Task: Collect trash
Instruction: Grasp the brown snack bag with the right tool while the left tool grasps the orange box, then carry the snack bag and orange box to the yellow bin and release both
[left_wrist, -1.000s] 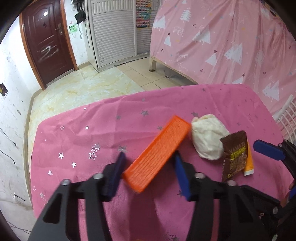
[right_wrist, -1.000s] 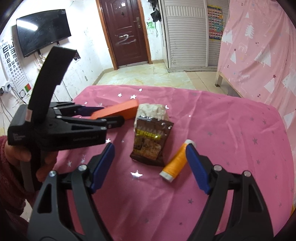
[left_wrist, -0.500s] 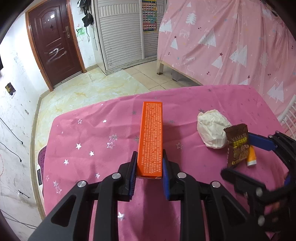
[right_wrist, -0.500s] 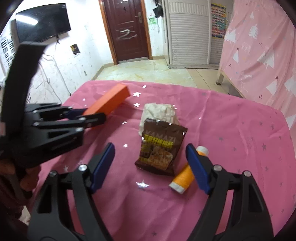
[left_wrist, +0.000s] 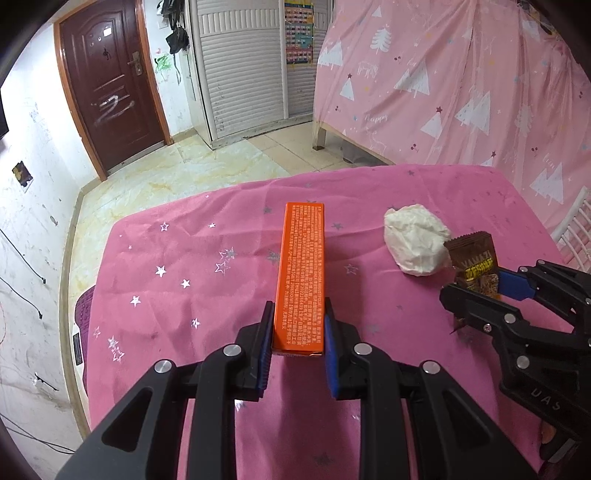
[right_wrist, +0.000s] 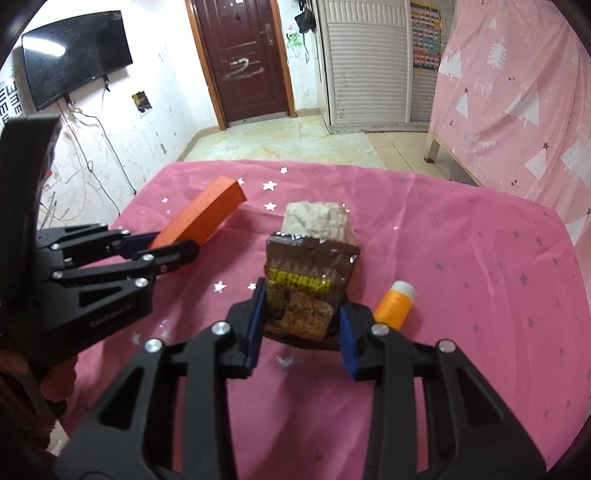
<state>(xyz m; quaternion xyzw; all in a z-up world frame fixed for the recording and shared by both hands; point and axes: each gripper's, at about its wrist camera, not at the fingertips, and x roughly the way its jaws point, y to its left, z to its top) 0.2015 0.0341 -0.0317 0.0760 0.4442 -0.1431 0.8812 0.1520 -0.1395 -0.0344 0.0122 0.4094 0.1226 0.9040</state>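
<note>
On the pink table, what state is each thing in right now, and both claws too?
Orange box: clamped at its near end by the left claw, far end raised off the cloth.
Brown snack wrapper: between the right claw's closing jaws.
White crumpled wad: lying loose behind the wrapper.
Orange tube: lying loose, white cap on.
Door: shut.
TV: off.

Pink star-print tablecloth (left_wrist: 177, 266) covers the table, creased. Beyond it a beige marbled tile floor (left_wrist: 177, 177). Dark brown panelled door (left_wrist: 107, 96) with white scribble, in an orange-brown frame. White louvred cupboard doors (left_wrist: 240, 70) beside it, a colourful chart (left_wrist: 298, 32) next to those. Pink tree-print curtain (left_wrist: 461, 81) at right. Black wall-mounted flat screen (right_wrist: 74, 55) on a scuffed white wall (right_wrist: 162, 85), loose cables below it.
</note>
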